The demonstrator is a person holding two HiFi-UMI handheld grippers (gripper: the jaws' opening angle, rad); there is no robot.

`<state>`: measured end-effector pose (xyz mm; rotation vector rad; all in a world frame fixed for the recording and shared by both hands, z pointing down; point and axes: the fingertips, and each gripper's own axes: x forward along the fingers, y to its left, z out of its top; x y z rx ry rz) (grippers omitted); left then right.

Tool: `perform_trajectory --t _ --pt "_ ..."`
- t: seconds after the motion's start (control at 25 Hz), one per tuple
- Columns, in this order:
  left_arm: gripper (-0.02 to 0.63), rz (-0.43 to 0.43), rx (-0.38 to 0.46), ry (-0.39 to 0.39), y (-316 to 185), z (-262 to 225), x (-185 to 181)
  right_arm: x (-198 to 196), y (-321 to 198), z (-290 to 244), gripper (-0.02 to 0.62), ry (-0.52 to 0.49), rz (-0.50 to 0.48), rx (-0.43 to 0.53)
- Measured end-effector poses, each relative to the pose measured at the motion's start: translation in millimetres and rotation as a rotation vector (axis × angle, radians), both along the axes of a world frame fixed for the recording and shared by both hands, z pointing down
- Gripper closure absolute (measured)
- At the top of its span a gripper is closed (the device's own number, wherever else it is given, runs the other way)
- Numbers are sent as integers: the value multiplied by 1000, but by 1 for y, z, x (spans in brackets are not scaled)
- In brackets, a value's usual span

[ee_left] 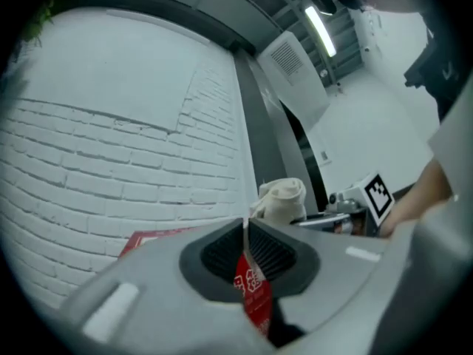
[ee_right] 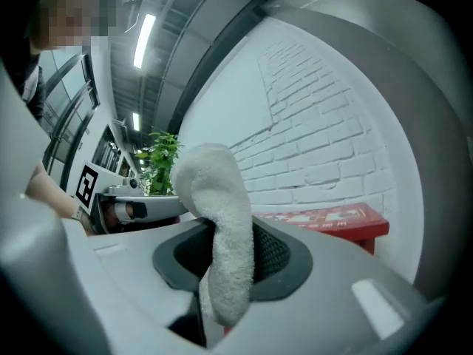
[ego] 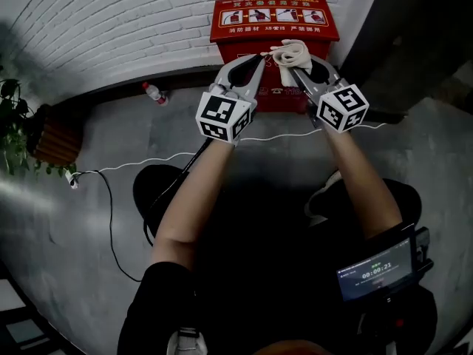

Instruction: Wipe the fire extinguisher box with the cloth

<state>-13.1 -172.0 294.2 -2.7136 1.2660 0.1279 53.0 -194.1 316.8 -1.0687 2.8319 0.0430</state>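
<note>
Red fire extinguisher box point(ego: 273, 22) stands on the floor point(ego: 148, 124) against the brick wall point(ego: 111, 28). Cloth point(ego: 290, 50) sits bunched over its top front edge, clamped in right gripper point(ego: 297, 69). Left gripper point(ego: 256, 59) is just beside, jaws together, empty. Wiping looks barely begun, most of the box left.

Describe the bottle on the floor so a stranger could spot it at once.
Find the red fire extinguisher box against the white brick wall. Left of the box, at the wall's foot, lies a small clear bottle; its red cap sets it apart from the leafy plant farther left.
</note>
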Motion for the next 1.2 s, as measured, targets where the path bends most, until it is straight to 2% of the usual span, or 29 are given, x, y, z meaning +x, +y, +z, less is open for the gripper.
perform_trajectory --t 0.12,0.24,0.4,0.52,0.8,0.96,1.2 --pt "574 33 17 23 19 -16 4 3 23 -20 492 30 -24 -6" --pt "574 82 7 29 38 -11 15 16 44 -22 492 36 -26 -18" --pt "574 122 -9 -28 49 24 23 16 61 2 492 60 -22 1" --pt "572 117 -21 -66 51 56 17 8 71 25 492 72 -19 15" --pt "575 103 -23 -6 55 74 5 -3 75 50 492 22 -12 -1" --pt "577 86 -3 -11 46 77 0 -3 69 57 492 17 0 -27" --pt "577 108 -56 23 46 83 3 1 68 64 492 18 14 -43"
